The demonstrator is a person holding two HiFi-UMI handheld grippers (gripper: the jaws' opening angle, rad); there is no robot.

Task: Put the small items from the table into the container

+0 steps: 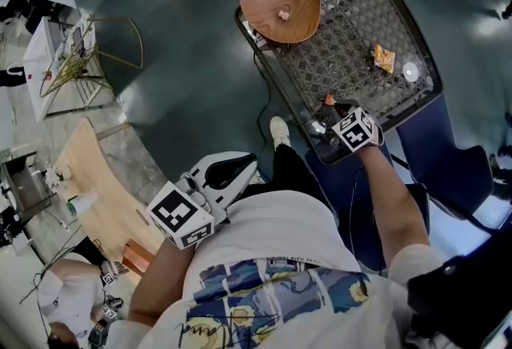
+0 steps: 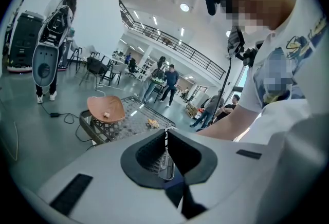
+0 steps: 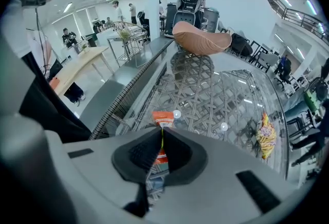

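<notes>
Right gripper (image 3: 162,130) clamps an orange packet (image 3: 164,116) at the near edge of the table (image 3: 221,89) (left gripper (image 2: 165,133) closed on nothing, off the table)

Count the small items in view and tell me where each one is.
3. One pale piece lies in the wooden bowl; a yellow packet lies on the table; an orange packet is pinched by the right gripper. Others may hide beneath it.

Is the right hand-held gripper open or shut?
Shut. The right hand-held gripper has its jaws pressed together on an orange packet, which sticks out past them.
</notes>
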